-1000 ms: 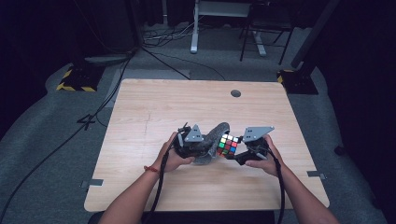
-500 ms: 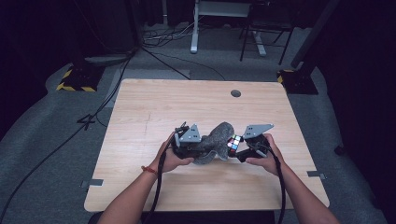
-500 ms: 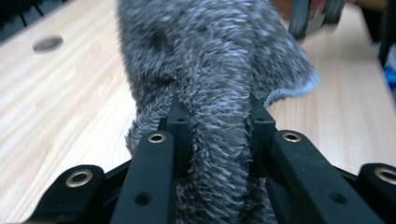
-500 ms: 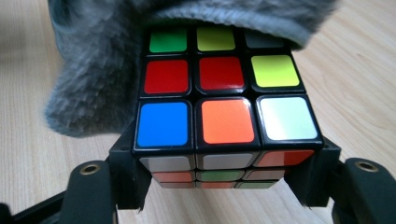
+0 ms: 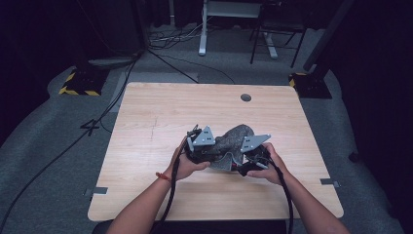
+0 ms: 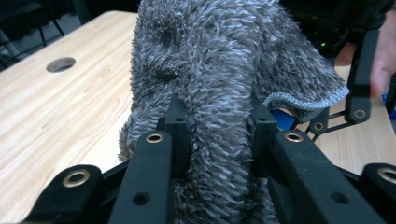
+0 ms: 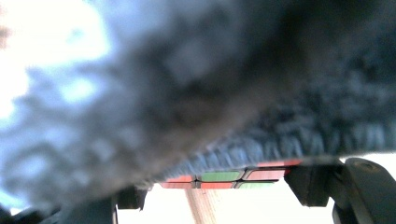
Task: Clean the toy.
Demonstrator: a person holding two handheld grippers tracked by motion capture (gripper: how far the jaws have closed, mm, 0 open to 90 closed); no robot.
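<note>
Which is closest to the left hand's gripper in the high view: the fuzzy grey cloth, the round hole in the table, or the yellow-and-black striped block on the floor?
1. Fuzzy grey cloth, in its jaws.
2. Round hole, far side of the table.
3. Striped block, on the floor, far left.

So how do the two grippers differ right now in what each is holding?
The left gripper pinches a fold of the grey fuzzy cloth; the right gripper holds the colour cube. The left gripper's load is in plain sight; the right gripper's cube is draped by that cloth. Both are shut and sit close together over the table.
</note>
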